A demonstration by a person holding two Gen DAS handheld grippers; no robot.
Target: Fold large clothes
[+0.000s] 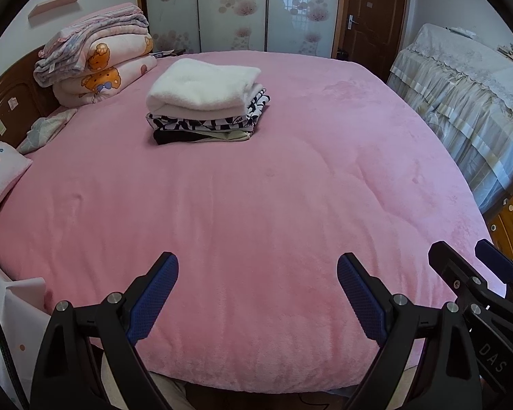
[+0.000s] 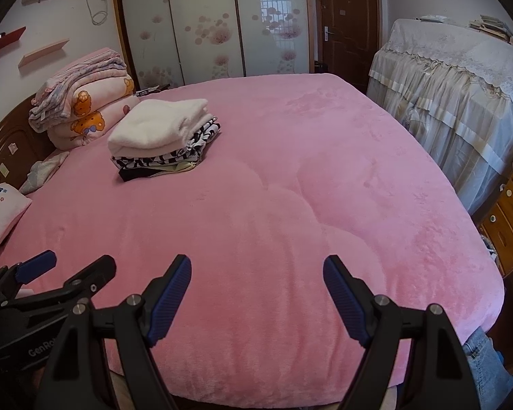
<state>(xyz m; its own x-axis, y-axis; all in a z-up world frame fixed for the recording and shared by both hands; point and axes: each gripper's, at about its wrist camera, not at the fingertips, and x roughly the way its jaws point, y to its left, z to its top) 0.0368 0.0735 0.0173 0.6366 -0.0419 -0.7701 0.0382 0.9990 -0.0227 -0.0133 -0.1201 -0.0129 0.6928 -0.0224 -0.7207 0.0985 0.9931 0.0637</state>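
Pink bedspread [image 1: 256, 188], white folded towel [image 1: 201, 83]

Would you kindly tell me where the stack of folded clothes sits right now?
In both views the stack of folded clothes lies on the pink bedspread, upper left of centre, just right of the piled quilts.

Soft, even daylight; a bright window reflection glares on the wardrobe door [image 1: 292, 3]. Both fisheye views are sharp, with strong barrel distortion and black vignetting at the corners. Shadows beneath the bed [image 2: 290, 188] edge are faint.
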